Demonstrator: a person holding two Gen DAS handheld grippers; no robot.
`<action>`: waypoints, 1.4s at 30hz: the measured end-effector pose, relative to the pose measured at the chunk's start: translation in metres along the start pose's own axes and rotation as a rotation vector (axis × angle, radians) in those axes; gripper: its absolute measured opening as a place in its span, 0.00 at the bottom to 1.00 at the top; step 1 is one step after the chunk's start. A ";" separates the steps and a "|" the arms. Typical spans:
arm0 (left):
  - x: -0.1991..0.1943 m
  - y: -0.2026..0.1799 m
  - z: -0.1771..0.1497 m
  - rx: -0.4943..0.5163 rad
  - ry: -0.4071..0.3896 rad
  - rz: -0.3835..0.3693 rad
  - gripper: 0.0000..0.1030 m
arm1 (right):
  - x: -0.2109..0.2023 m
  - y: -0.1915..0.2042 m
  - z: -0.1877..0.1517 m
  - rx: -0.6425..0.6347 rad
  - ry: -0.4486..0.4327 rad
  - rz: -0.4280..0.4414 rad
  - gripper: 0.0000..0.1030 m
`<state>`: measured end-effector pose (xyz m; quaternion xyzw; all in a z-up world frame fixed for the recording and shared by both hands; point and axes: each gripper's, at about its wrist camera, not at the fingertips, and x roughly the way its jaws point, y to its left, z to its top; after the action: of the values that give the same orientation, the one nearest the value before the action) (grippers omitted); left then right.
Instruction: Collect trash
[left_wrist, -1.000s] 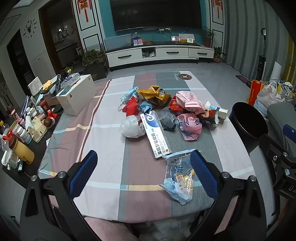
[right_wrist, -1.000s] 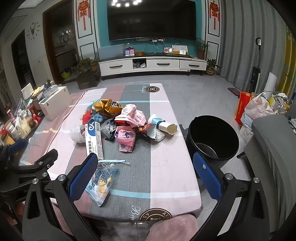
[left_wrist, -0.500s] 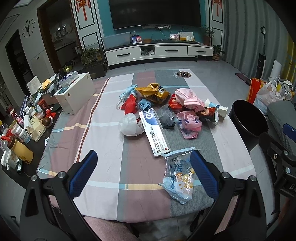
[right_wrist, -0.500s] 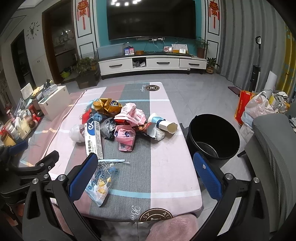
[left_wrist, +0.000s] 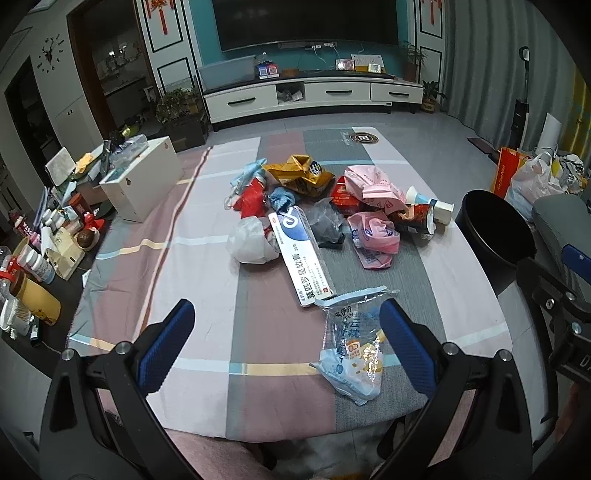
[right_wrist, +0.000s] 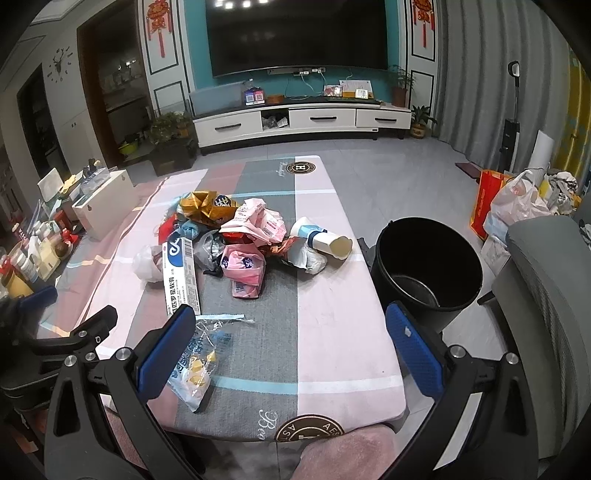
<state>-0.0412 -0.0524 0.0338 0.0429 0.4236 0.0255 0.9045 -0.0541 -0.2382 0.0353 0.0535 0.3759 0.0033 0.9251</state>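
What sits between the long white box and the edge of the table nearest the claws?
A clear torn plastic wrapper lies there, just past the white box; the rest is bare tablecloth. The left wrist view shows it best.

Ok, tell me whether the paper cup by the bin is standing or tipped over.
Tipped over. The paper cup lies on its side at the trash pile's edge, its open mouth facing the black bin.

Counter: covered by cloth in pink, grey and mauve blocks with thin stripes. Lying on it, mid-surface: heap of crumpled wrappers, white bag, long white box, paper cup on its side. Near edge: clear plastic packet, flat, apart from the heap.
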 end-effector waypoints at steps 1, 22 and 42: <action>0.003 0.000 0.000 -0.005 0.013 -0.022 0.97 | 0.003 -0.002 0.000 0.013 0.005 0.024 0.98; 0.121 -0.024 -0.061 0.051 0.260 -0.318 0.62 | 0.085 -0.068 -0.026 0.154 0.161 0.072 0.98; 0.061 -0.006 0.006 0.003 0.002 -0.485 0.20 | 0.126 -0.096 0.043 0.055 -0.012 0.045 0.93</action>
<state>0.0024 -0.0541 -0.0096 -0.0588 0.4227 -0.1929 0.8836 0.0633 -0.3323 -0.0313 0.0877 0.3691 0.0135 0.9251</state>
